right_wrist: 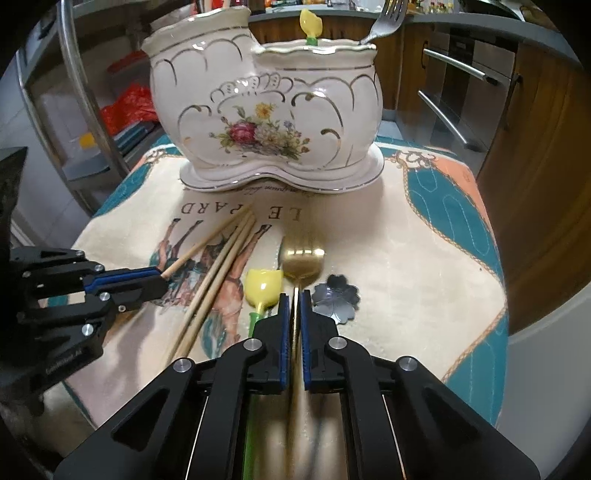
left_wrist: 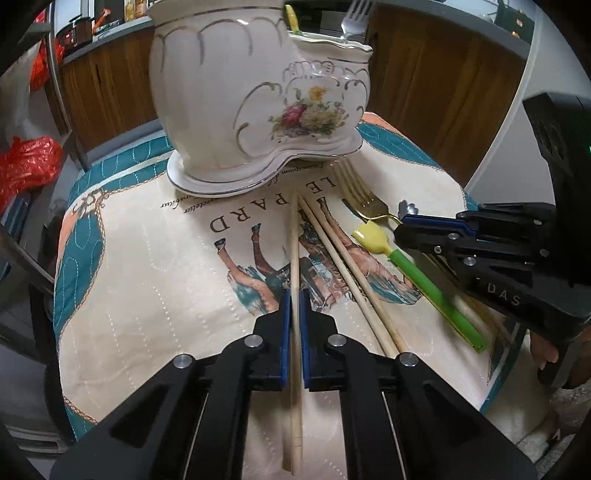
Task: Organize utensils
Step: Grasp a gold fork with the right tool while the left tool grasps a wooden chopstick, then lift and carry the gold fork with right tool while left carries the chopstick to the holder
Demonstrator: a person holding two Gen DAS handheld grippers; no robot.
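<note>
**Left wrist view.** We log our left gripper (left_wrist: 294, 306) pinching one wooden chopstick (left_wrist: 294, 236) between its blue pads, the stick running straight toward the holder. Two loose chopsticks (left_wrist: 343, 258) lie just beside it on the printed cloth (left_wrist: 147, 258), their far tips close to the held stick's. Further right lie a gold fork (left_wrist: 360, 199) and a yellow tulip-headed utensil with a green handle (left_wrist: 406, 266). Our right gripper (left_wrist: 402, 227) reaches in from the right, its jaws pressed onto the gold fork's thin neck. The floral ceramic holder (left_wrist: 258, 92) stands at the cloth's far end.

**Right wrist view.** We record the right gripper (right_wrist: 294, 310) clamped on the gold fork (right_wrist: 301, 258), whose handle shows blurred between the pads. The tulip utensil (right_wrist: 263, 286) lies touching on its left; a dark flower-shaped piece (right_wrist: 336, 295) on its right. Two chopsticks (right_wrist: 221, 269) rest loose; our left gripper (right_wrist: 159, 277) holds the third by one end.

**Progress.** Already stored in the holder's right compartment (right_wrist: 321, 74): a silver fork (right_wrist: 384, 22) and a second tulip utensil (right_wrist: 311, 22). Outstanding: three chopsticks, gold fork, tulip utensil, dark piece. We judge the task under halfway.
</note>
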